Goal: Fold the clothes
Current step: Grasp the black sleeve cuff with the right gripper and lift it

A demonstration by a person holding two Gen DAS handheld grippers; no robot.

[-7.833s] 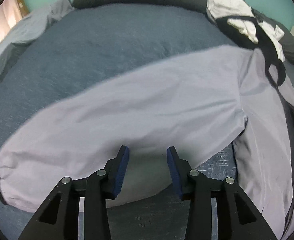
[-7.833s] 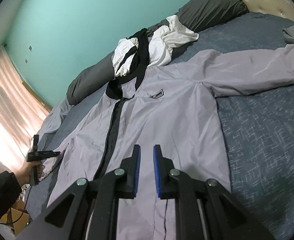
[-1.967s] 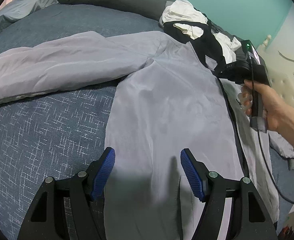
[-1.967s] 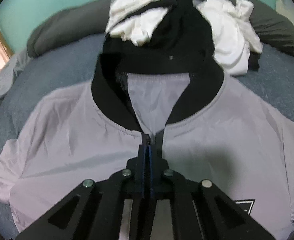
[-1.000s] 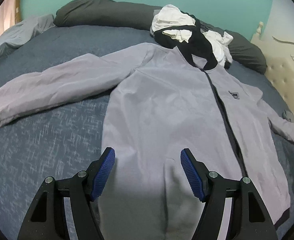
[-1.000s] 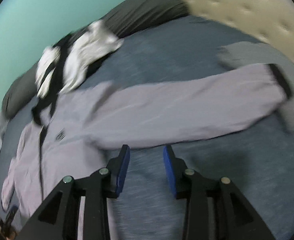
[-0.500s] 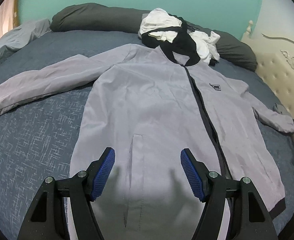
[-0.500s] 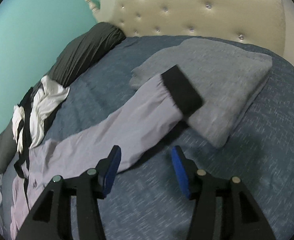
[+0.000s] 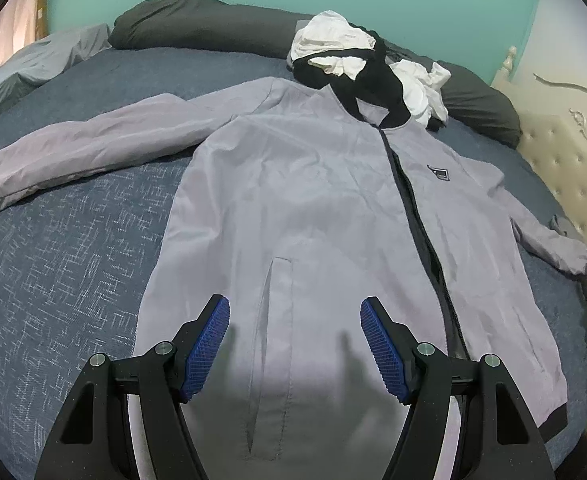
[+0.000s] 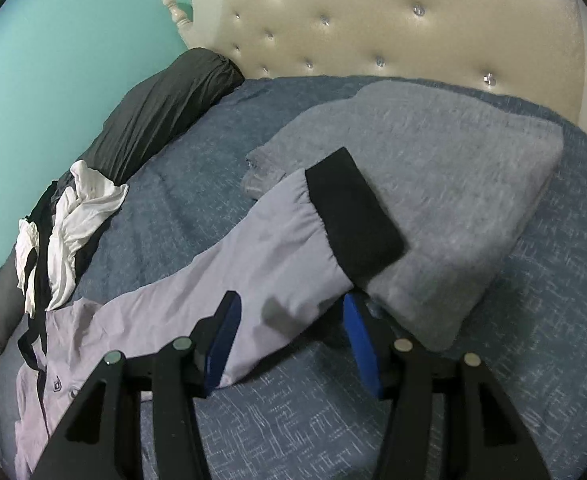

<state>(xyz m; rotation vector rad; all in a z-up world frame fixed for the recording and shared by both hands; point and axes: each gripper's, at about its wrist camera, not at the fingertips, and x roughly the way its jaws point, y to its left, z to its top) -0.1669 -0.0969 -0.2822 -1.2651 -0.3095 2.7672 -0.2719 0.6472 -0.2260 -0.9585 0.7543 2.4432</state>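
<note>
A lilac-grey jacket [image 9: 313, 208] lies spread front-up on the blue bed [image 9: 73, 240], the left hand-held gripper [image 9: 295, 344] hanging wide open above its hem, while the right hand-held gripper [image 10: 289, 332], jaws apart, straddles the sleeve [image 10: 269, 256] whose black cuff [image 10: 353, 216] rests on a folded grey blanket [image 10: 453, 184].

Dim, even indoor light; soft tong shadows fall on the jacket [image 9: 313, 208] at six o'clock. Fisheye bending curves every edge, corners black; the right view looks slightly soft.
</note>
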